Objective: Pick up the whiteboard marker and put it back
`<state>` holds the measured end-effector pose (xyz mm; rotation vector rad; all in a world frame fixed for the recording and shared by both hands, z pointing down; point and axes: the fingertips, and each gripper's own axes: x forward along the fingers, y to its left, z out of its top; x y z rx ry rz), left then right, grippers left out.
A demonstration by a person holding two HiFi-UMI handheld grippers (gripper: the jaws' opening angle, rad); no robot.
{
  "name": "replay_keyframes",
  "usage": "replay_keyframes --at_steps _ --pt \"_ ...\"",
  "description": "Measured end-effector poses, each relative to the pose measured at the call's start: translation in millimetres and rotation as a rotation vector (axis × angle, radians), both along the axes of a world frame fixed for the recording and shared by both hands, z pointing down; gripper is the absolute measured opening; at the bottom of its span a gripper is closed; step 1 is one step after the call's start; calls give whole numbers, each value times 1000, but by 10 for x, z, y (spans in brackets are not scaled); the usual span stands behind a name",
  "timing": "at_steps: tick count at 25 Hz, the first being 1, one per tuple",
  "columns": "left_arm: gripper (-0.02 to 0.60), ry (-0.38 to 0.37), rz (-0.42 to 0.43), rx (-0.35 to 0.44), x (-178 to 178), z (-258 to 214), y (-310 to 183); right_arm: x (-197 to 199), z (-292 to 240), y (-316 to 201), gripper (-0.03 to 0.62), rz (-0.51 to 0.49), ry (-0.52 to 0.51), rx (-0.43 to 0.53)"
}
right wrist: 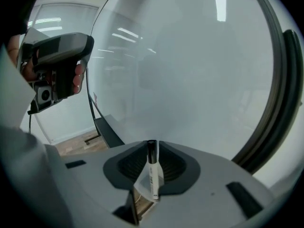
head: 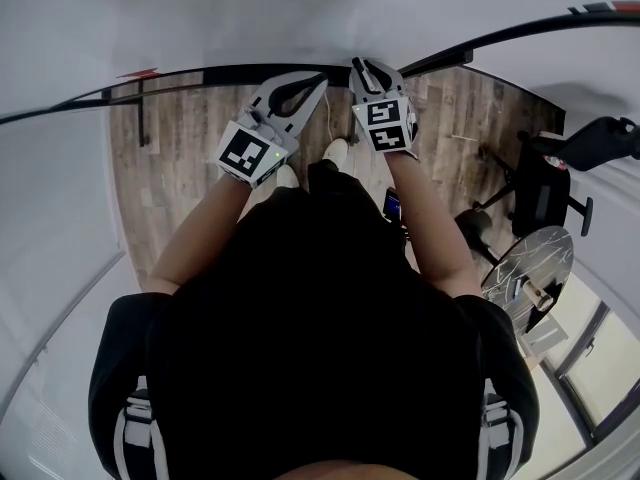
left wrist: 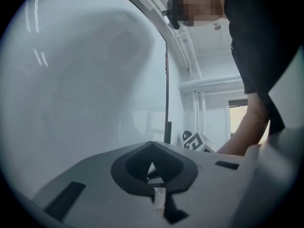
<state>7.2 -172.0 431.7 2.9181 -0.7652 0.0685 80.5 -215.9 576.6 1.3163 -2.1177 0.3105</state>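
In the head view, the left claw (head: 318, 80) and right claw (head: 366, 68) are held side by side near the whiteboard (head: 250, 18), above the wooden floor (head: 170, 168); in the left gripper view, its jaws meet with nothing between them; in the right gripper view, the jaws clamp the whiteboard marker (right wrist: 152, 172), black cap pointing outward.

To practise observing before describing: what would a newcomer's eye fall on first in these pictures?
The whiteboard marker, white with a black end, stands out, clamped between the fingers of the right gripper. Behind it the big glossy whiteboard fills the right gripper view. In the head view the left gripper sits beside the right, its fingers together on nothing.
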Motion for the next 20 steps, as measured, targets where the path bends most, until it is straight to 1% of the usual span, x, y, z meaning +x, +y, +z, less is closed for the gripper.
replay_keyframes --at_steps 4,13,20 --pt "3 7 -11 -4 -27 0 -21 -1 84 -40 75 -14 35 -15" --pt "3 -18 -40 -19 -150 40 0 -67 153 -57 73 -39 72 -29" --pt "3 -8 -58 -15 -190 21 12 -74 94 -60 66 -29 33 -19"
